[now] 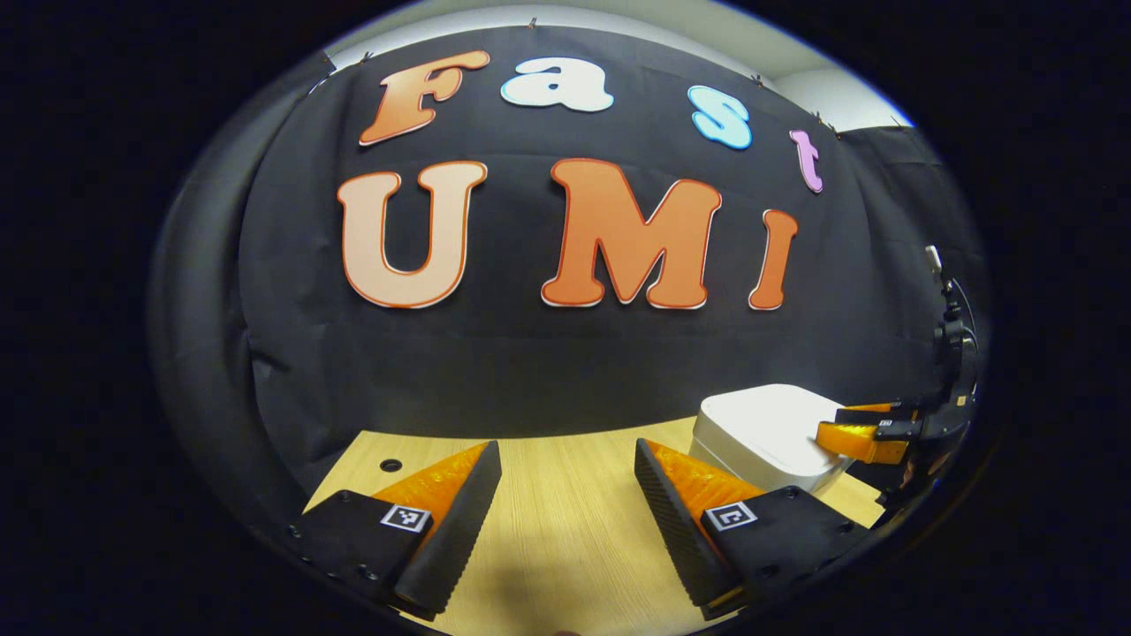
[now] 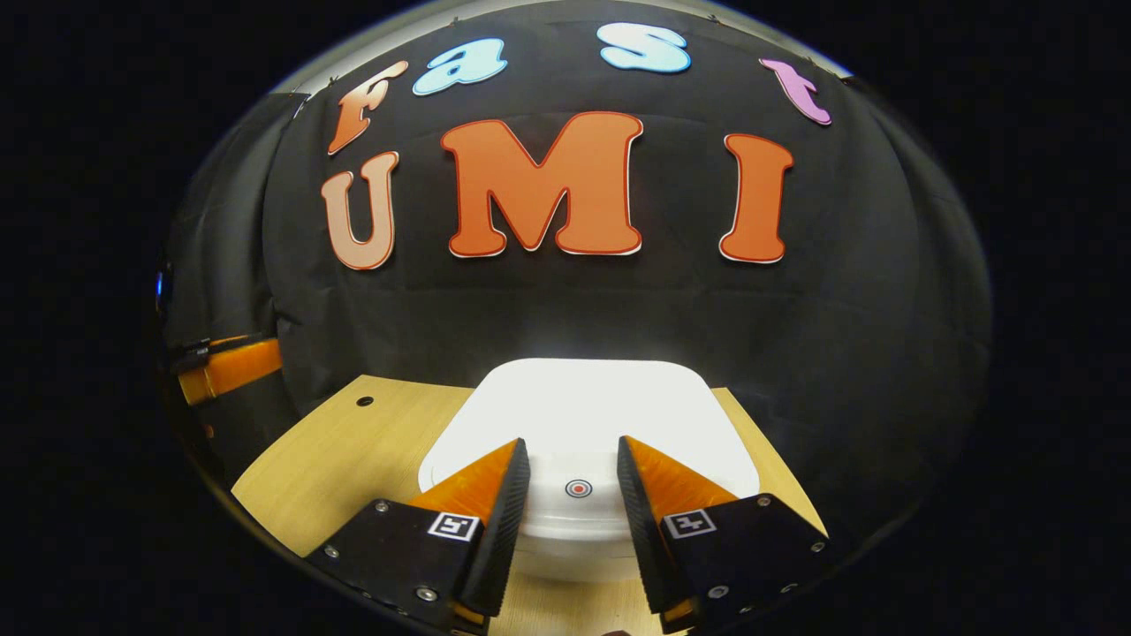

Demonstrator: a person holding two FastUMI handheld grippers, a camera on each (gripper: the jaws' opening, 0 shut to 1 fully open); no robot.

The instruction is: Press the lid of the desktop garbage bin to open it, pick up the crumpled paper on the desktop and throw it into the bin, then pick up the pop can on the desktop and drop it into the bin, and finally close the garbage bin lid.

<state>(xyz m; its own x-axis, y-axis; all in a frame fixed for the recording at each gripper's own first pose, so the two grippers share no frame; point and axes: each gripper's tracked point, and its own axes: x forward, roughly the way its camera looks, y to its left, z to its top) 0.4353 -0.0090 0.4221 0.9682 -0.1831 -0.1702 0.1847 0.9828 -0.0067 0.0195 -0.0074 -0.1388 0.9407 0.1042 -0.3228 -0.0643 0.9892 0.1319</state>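
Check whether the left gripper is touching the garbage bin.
Apart. In the right gripper view the left gripper sits at the far left, with bare table between it and the garbage bin.

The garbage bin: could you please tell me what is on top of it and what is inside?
The garbage bin has its white lid shut, with a small red dot. The right gripper hovers over it, jaws apart. The shut lid hides the inside.

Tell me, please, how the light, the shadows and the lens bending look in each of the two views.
Right gripper view: the white bin lid is very bright, almost washed out, while the booth wall stays dark; the table edge curves from the fisheye lens. Left gripper view: a soft shadow lies on the table between the left gripper fingers; the bin and the right gripper look squeezed near the rim.
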